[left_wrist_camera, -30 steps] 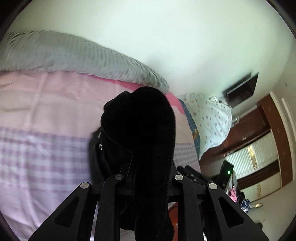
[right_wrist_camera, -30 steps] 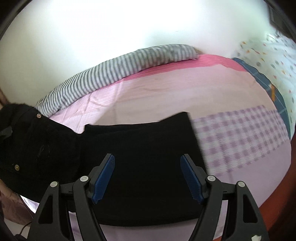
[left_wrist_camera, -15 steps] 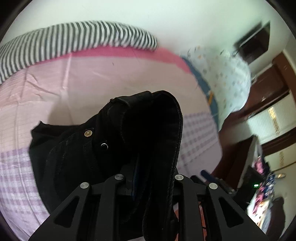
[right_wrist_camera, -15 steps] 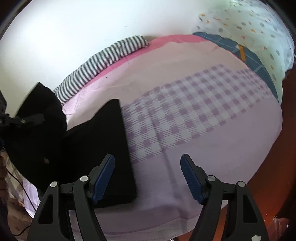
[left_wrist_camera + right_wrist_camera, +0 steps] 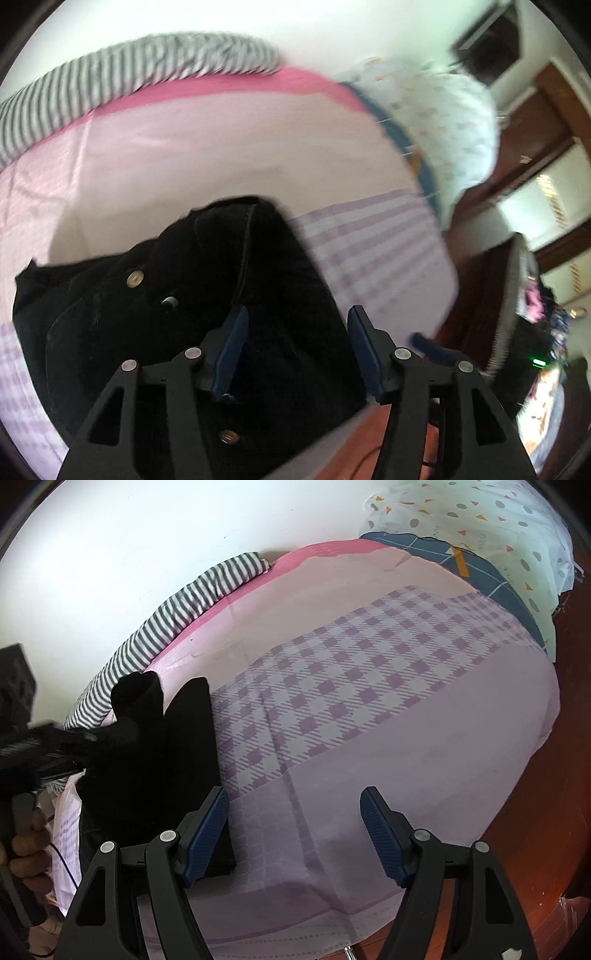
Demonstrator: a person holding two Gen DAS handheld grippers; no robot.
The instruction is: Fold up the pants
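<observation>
The left gripper [image 5: 295, 345] is opening, the black pants [image 5: 155, 314] lying loose between its fingers. The right gripper [image 5: 295, 834] gapes released, pants beside its left finger.

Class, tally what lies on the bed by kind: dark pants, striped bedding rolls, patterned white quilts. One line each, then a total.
Black pants: 1
Striped bedding roll: 1
White patterned quilt: 1
Total: 3
</observation>
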